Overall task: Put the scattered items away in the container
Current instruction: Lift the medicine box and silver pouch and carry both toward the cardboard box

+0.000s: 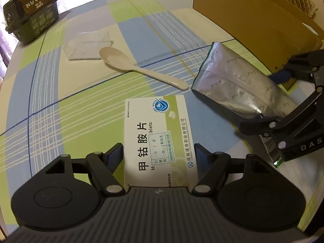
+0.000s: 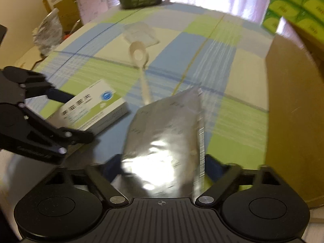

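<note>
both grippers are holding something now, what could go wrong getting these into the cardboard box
1. The right gripper holds the foil pouch only at one end; the rest hangs free and may slip or catch the cardboard box wall.
2. The left gripper pinches the medicine box at one end, so it could pivot.
3. The two grippers are close together and could collide or sweep the spoon.
</note>
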`<state>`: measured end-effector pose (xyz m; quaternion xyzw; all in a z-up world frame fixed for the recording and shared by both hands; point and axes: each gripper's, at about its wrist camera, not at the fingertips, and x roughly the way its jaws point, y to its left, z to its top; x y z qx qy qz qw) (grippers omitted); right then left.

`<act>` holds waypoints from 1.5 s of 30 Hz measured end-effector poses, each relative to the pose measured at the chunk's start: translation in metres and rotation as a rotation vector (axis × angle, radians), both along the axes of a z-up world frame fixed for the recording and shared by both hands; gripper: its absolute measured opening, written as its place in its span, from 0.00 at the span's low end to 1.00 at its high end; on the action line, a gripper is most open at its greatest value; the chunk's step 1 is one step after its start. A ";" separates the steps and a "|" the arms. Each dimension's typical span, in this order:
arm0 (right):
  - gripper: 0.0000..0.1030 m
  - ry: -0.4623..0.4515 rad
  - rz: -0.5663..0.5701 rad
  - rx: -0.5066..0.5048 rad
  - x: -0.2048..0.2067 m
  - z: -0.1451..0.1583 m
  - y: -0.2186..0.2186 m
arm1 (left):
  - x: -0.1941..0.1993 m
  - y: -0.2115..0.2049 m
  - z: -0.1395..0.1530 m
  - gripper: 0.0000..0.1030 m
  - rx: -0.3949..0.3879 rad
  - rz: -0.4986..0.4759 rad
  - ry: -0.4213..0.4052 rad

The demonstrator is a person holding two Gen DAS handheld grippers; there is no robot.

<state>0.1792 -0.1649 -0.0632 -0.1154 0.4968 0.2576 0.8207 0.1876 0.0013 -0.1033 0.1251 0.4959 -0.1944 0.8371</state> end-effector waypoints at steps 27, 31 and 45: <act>0.64 -0.010 -0.001 0.002 -0.003 0.004 -0.008 | 0.005 0.005 0.000 0.66 -0.009 0.038 -0.005; 0.64 -0.011 -0.001 0.001 -0.004 0.005 -0.007 | 0.009 0.003 -0.004 0.67 -0.001 0.046 -0.006; 0.64 -0.010 0.007 0.015 -0.006 0.005 -0.008 | 0.007 -0.004 0.002 0.65 0.003 0.019 -0.034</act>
